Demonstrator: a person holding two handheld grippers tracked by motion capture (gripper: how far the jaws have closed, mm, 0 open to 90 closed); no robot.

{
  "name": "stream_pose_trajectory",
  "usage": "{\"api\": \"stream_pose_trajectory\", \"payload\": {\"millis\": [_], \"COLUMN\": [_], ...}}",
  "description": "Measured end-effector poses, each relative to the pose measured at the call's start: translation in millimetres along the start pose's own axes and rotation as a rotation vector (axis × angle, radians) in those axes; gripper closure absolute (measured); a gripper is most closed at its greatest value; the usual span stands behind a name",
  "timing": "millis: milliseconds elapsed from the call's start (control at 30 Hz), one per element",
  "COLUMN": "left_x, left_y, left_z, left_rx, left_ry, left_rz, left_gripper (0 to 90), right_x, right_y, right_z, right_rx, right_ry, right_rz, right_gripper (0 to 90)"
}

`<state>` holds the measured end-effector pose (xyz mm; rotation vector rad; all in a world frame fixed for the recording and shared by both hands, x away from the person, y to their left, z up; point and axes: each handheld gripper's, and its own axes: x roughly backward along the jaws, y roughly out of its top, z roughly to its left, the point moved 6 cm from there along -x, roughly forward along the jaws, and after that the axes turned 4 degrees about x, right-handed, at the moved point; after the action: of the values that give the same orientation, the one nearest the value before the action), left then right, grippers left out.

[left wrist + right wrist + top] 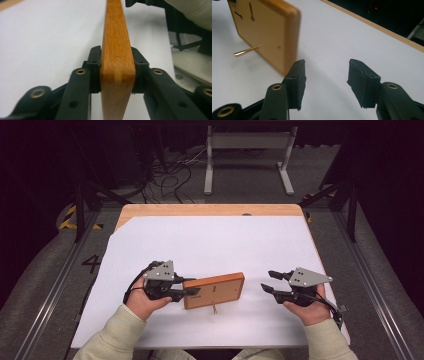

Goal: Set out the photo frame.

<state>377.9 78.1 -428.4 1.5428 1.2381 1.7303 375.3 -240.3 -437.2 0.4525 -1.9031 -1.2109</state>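
- The left gripper (192, 289) is seen clamped on the left end of a wooden board (220, 289); in the left gripper view, both jaw pads are pressed flat against the two broad faces of the board (117, 60), one on each side.
- The board is held on edge above the white sheet (210, 240) near the table's front, its long axis running left to right with the right end angled slightly away from the person.
- A broad face with two dark marks is turned toward the person, and a thin brass-coloured pin (245, 50) is seen sticking out of it low down.
- The left hand (145, 301) is wrapped around the gripper body, the forearm entering from the bottom edge in a pale sleeve (107, 340).
- The right gripper (270, 281) is held just beside the board's right end, apart from it, with its jaws spread wide and nothing between them; its fingertips (298, 75) are pointed leftward toward the board (269, 37).
- The right hand (307, 307) is held low over the sheet, and the wooden table edge (210, 210) is exposed at the far side.
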Motion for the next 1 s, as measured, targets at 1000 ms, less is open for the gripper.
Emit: {"api": "stream_pose_trajectory", "payload": {"millis": [1000], "left_x": [-3.2], "left_y": [-7.6], "left_z": [-19.8], "left_rx": [0.095], "left_ry": [-0.218], "left_rz": [0.099], "left_gripper": [46.5], "right_x": [-11.6], "right_y": [-3.8], "right_z": [3.9], "right_rx": [-0.017], "right_ry": [0.025], "right_rz": [0.024], "right_gripper": [46.7]}}
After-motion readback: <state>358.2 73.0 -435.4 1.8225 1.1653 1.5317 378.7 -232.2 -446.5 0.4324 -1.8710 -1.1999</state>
